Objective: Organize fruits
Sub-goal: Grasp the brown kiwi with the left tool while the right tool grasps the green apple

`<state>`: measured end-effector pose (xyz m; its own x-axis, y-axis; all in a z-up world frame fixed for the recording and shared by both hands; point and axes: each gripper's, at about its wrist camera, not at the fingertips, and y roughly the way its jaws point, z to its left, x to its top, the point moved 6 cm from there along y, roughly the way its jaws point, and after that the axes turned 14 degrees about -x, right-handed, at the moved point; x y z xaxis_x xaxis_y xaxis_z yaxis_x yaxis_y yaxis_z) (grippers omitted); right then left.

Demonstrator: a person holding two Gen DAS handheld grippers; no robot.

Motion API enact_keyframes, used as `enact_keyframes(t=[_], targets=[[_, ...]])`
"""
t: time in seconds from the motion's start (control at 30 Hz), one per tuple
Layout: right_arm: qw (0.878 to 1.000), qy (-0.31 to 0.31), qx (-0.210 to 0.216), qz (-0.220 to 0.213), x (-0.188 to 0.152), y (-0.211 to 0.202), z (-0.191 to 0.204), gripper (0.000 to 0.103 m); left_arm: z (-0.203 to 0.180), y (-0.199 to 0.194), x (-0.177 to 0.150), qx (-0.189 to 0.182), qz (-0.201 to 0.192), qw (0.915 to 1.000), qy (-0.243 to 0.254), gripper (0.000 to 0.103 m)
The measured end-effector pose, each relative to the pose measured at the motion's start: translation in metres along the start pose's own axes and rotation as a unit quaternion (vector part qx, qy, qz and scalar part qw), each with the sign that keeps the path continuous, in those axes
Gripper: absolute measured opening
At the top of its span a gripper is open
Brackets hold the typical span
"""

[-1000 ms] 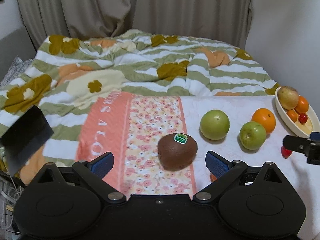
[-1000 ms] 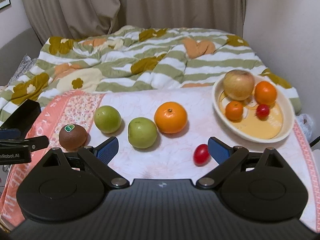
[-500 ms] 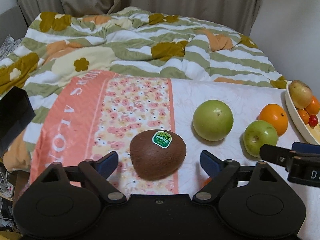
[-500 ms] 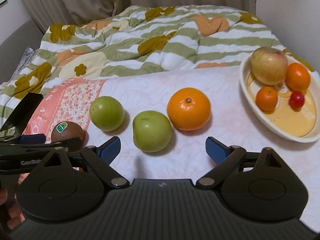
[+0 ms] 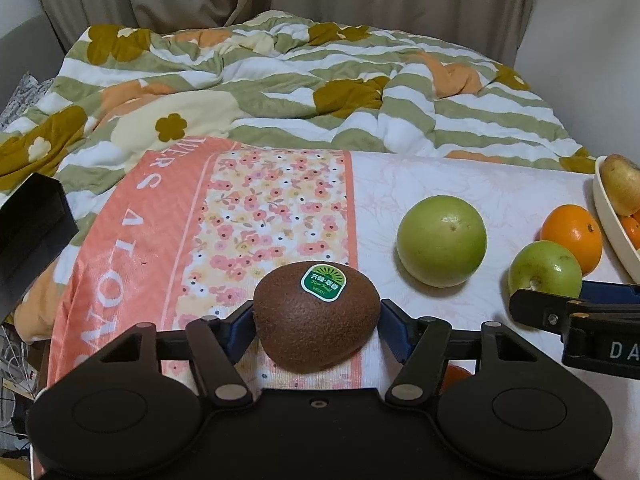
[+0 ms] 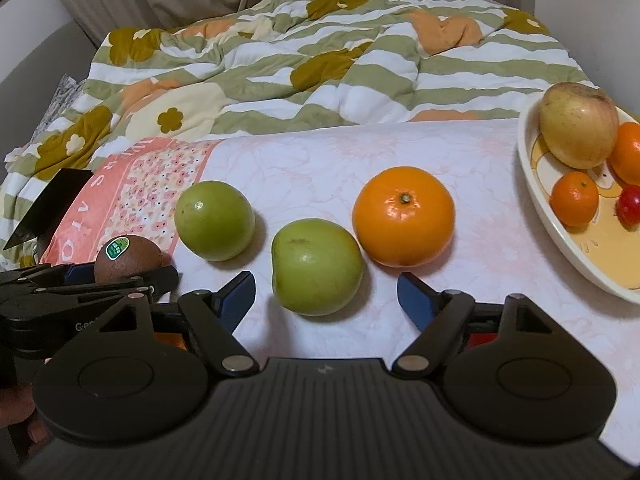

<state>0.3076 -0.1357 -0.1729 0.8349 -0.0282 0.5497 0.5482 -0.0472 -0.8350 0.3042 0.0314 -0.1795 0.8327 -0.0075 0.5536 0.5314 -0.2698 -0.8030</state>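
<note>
My left gripper is shut on a brown kiwi with a green sticker, its blue pads touching both sides; the kiwi also shows in the right wrist view. My right gripper is open, its fingers on either side of a green apple. A second green apple lies to the left and an orange to the right. A cream bowl at the far right holds a yellowish apple, small oranges and a red cherry tomato.
The fruit lies on a pink and white floral cloth over a table. A flowered striped quilt lies behind. A black box sits at the left edge. Small orange and red objects are partly hidden under my right gripper.
My left gripper moved forward and closed on the kiwi. My right gripper moved forward and left, so the near green apple now sits between its open fingers.
</note>
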Motion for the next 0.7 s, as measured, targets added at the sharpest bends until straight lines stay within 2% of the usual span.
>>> enact_keyframes(t=[0.23,0.3,0.43,0.5,0.7], targets=[[1.000,-0.002,0.006,0.006,0.003,0.004,0.001,0.093,0.004,-0.005,-0.003,-0.006,0.007,1.0000,-0.001,0.068],[1.000,-0.001,0.013,0.013,0.002,0.006,0.002,0.078,0.006,-0.008,-0.005,-0.004,0.009,0.9999,-0.004,0.068],[1.000,0.002,0.014,0.011,0.004,0.007,0.005,0.073,0.011,-0.013,-0.011,-0.001,0.011,0.9999,-0.006,0.068],[1.000,0.005,0.009,0.010,0.005,0.008,0.006,0.066,0.012,-0.015,-0.013,0.000,0.011,0.9999,-0.005,0.068],[1.000,-0.009,0.003,0.004,0.005,0.005,0.009,0.065,0.015,-0.027,-0.018,-0.001,0.007,0.9999,-0.010,0.068]])
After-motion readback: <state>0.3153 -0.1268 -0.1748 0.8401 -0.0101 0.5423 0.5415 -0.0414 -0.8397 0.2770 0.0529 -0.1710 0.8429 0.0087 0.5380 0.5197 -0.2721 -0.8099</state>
